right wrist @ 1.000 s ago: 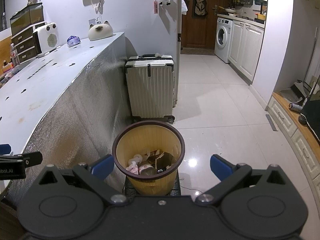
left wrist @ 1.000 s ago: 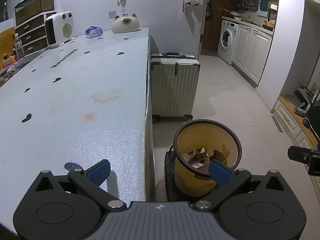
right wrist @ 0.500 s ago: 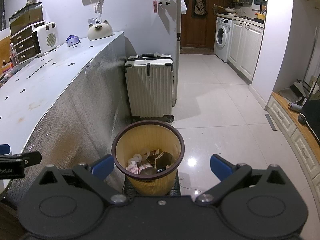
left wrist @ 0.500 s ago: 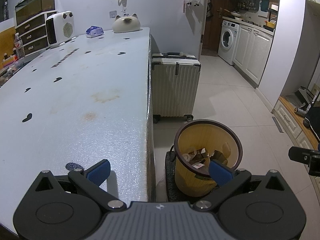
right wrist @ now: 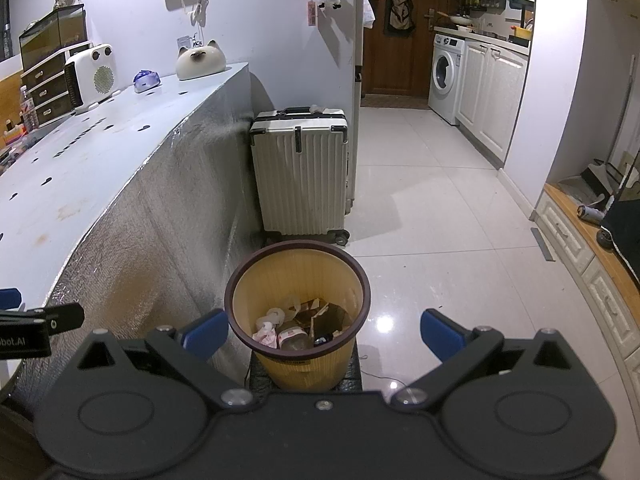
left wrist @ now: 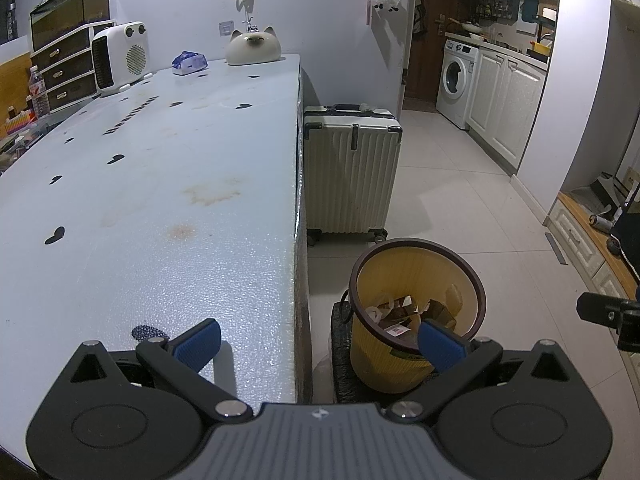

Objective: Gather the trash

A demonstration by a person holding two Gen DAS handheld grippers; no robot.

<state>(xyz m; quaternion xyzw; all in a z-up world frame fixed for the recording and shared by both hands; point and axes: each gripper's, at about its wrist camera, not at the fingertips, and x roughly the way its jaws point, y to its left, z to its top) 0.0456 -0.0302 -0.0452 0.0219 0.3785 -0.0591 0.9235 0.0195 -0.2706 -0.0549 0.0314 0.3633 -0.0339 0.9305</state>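
Almost nothing differs from a second ago: your left tongs [left wrist: 319, 343] have drifted only a touch, so the suitcase [left wrist: 352, 176] and the yellow bin [left wrist: 416, 312] sit marginally further right in the left wrist view than before, and the right wrist view is practically unchanged.

Your left tongs stand wide apart and carry nothing. One blue pad [left wrist: 198, 342] hangs over the near edge of the pale surface [left wrist: 160, 200], the other over the rim of the bin. A small dark patterned scrap [left wrist: 148, 332] lies on the surface just beside the left pad, as it did earlier.

Your right tongs [right wrist: 324, 334] are likewise spread wide and empty, straddling the bin [right wrist: 298, 300] from above, with the bin between the two pads [right wrist: 440, 334]. The trash [right wrist: 300, 326] is down in the bottom of the bin: crumpled paper, wrappers and brown packaging. The bin stands on a dark mat on the tiled floor [right wrist: 440, 220], close against the foil-covered side of the surface and just in front of the ribbed suitcase.

At the far end of the surface a white heater [left wrist: 120, 56], a blue packet [left wrist: 189, 62] and a cat-shaped ornament [left wrist: 253, 46] stand where they stood before.
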